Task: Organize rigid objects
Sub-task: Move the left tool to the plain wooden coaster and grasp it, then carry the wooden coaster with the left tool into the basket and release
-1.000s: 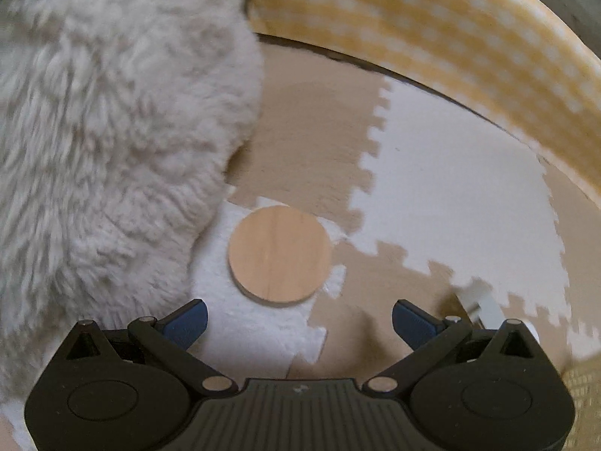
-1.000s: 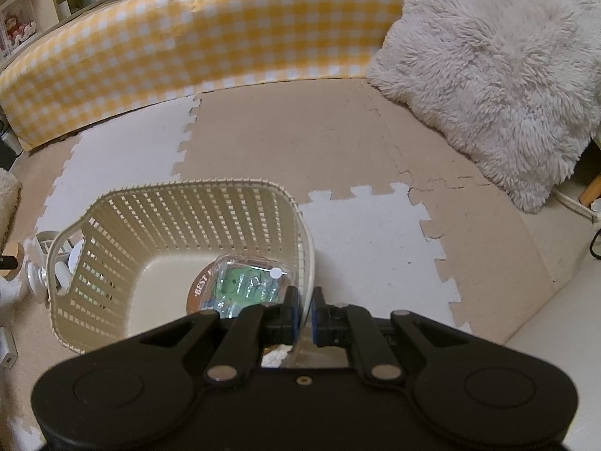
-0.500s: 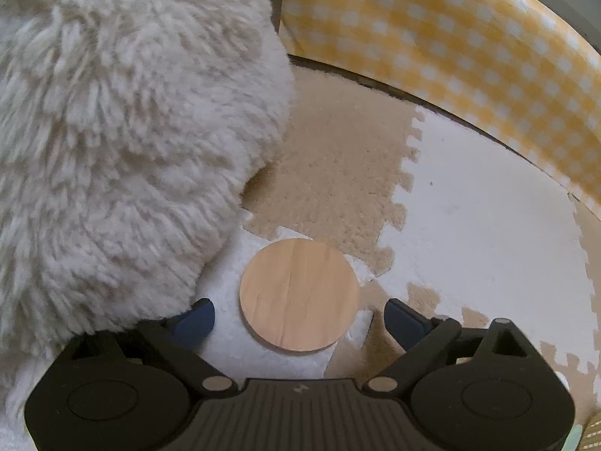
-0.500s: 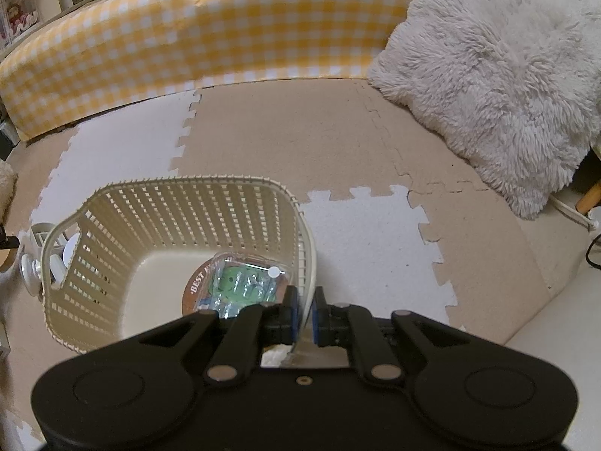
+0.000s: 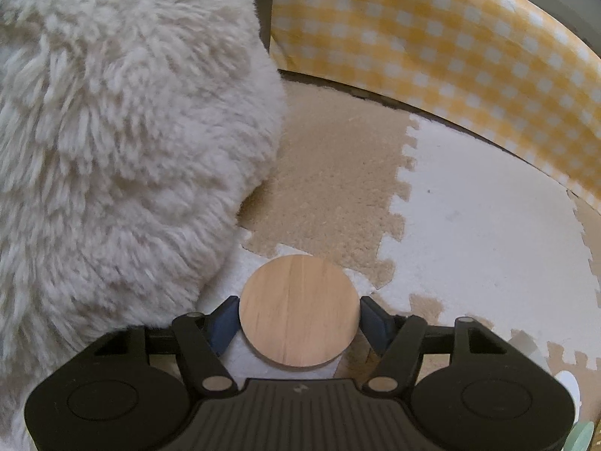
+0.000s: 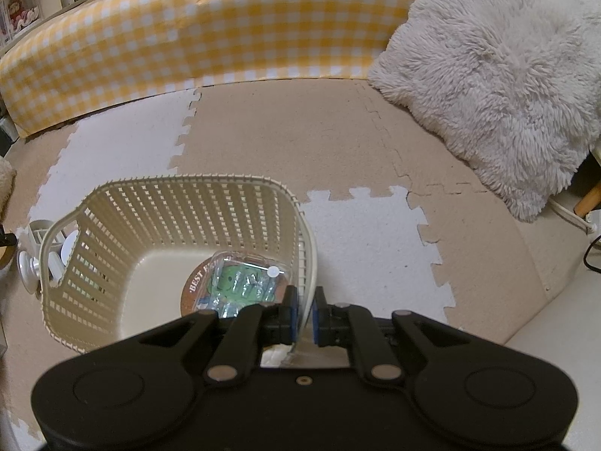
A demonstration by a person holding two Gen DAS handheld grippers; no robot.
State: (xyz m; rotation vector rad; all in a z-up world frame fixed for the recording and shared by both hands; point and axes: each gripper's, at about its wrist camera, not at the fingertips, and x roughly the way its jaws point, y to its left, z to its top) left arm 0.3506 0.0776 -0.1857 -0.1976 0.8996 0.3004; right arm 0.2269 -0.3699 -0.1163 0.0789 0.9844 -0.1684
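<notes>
A round wooden disc (image 5: 298,310) lies on the foam mat between the fingers of my left gripper (image 5: 299,321). Both blue pads sit against the disc's left and right edges. My right gripper (image 6: 304,315) is shut on the near rim of a cream slatted basket (image 6: 180,210). Inside the basket lie a clear plastic case with green contents (image 6: 244,285) and a brown round coaster (image 6: 195,285) under it.
A fluffy white cushion (image 5: 112,150) presses close on the left of the disc. A second fluffy cushion (image 6: 499,82) lies at the right. A yellow checked barrier (image 6: 210,37) bounds the mat at the back. A small white object (image 6: 33,263) lies left of the basket.
My left gripper moved forward over the wooden disc and closed in until its pads meet the disc's edges. My right gripper stayed clamped on the basket rim.
</notes>
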